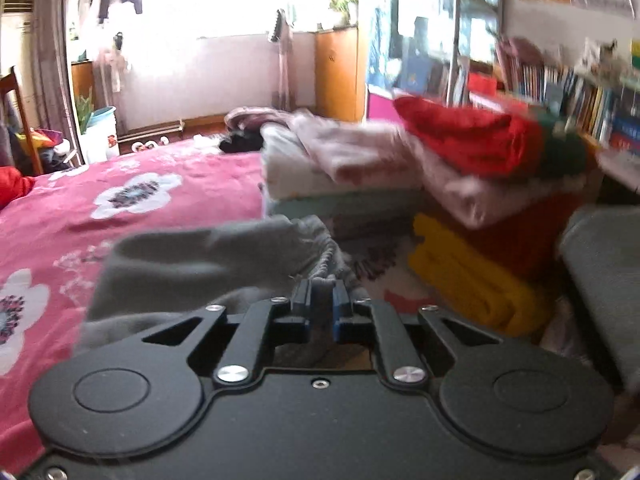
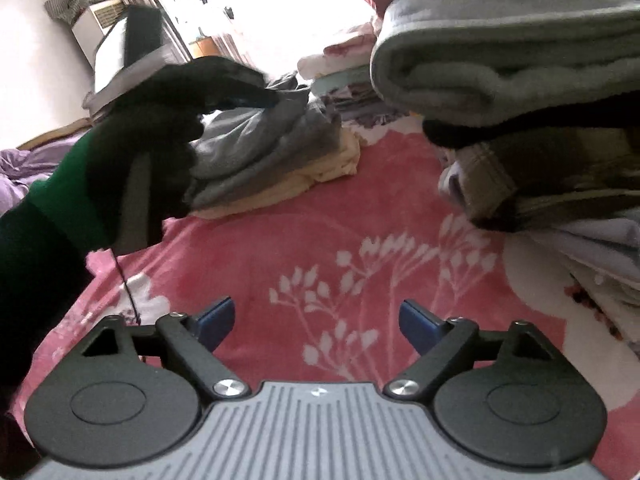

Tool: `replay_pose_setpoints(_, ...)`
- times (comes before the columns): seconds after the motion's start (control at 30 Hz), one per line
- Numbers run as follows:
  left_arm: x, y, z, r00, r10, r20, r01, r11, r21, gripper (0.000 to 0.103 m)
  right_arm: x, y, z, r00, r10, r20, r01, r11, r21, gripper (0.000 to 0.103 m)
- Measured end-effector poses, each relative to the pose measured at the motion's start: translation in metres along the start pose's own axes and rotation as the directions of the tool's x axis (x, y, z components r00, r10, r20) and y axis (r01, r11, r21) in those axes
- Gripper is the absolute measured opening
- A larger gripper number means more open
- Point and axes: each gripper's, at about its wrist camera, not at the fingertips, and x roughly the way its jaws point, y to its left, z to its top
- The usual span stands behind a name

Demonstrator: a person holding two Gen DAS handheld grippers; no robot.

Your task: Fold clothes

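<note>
Grey garment [image 1: 208, 264] in closed left gripper [image 1: 322, 294]; right gripper [image 2: 316, 322] agape.

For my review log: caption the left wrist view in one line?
Left gripper shut on grey garment over pink floral bedspread, folded pile behind.

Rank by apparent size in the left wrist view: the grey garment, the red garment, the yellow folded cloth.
1. grey garment, largest, though nearest the camera, clamped in the left gripper.
2-3. red garment and yellow folded cloth: too alike to rank.
</note>
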Motion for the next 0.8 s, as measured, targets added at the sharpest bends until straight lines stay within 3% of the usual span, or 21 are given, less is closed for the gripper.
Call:
replay_pose_setpoints(0.27,-0.127,0.018,0.005,0.992,-0.02,0.128,0.027,0.998,-0.054,0.004,-0.058,0.001,0.012,0.996,0.065,0.063,-0.065,0.998,-0.009,0.08)
replay_pose_setpoints(0.43,-0.207,0.029,0.007,0.978,-0.03,0.207,0.048,0.995,-0.086,0.004,-0.086,0.012,0.002,0.992,0.101,0.072,-0.101,0.995,-0.006,0.07)
replay_pose_setpoints(0.57,-0.273,0.027,-0.017,0.965,-0.089,0.248,0.122,0.985,-0.121,0.004,-0.098,0.023,-0.006,0.988,0.136,0.068,-0.136,0.991,-0.004,0.065)
replay_pose_setpoints(0.8,-0.346,0.034,-0.061,0.946,-0.2,0.256,0.258,0.942,-0.217,0.004,-0.112,0.041,-0.021,0.98,0.193,0.047,-0.194,0.981,0.005,0.062)
